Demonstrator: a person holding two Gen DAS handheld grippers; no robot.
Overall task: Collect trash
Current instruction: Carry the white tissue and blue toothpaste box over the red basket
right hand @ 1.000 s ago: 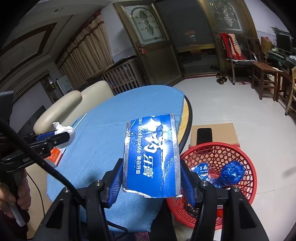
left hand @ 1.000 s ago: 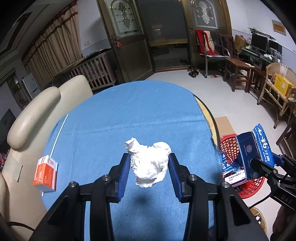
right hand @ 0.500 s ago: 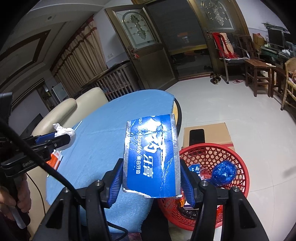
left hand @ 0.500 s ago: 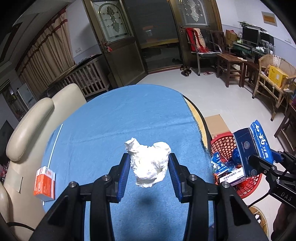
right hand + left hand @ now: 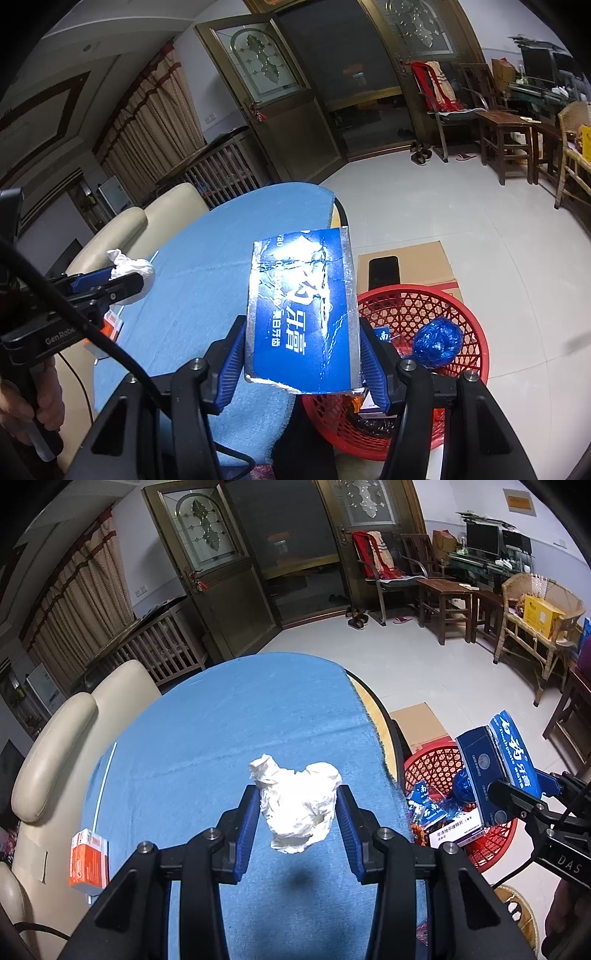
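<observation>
Below the right gripper point(image 5: 301, 354), the red basket point(image 5: 476, 354) has drawn closer, so a drop looks near. Its jaws clamp a blue box point(image 5: 301, 314). Left of it, over the table point(image 5: 207, 731), the left gripper point(image 5: 297, 812) still pinches a crumpled tissue point(image 5: 297, 805).

tissue point(image 5: 298, 808) white | box point(image 5: 301, 314) blue | basket point(image 5: 469, 314) red lattice | cloth point(image 5: 221, 738) blue
</observation>
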